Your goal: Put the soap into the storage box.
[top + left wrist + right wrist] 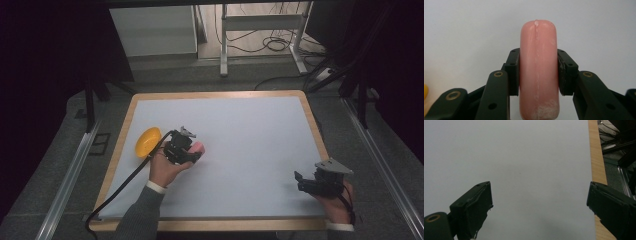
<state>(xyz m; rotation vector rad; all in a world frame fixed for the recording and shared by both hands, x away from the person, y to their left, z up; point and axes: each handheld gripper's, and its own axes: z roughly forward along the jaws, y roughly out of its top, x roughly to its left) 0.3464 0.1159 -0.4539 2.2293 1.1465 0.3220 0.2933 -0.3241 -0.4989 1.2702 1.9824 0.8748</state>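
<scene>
A pink sausage-shaped toy (537,70) stands upright between the two black pads of my left gripper (537,72), which is shut on its middle. From above, that left gripper (192,152) hangs over the left part of the white mat, the pink sausage (199,147) poking out at its tip. A yellow bowl (147,141) lies tilted just left of it, near the mat's left edge. My right gripper (298,178) rests near the front right corner, jaws wide apart. In the right gripper view, my right gripper (540,206) has only bare mat between the pads.
The white mat (250,150) sits on a wood-rimmed table (320,140). A black cable (122,187) trails from the left gripper over the front left edge. Metal rails flank the table, and desk legs with loose cables stand beyond the far edge.
</scene>
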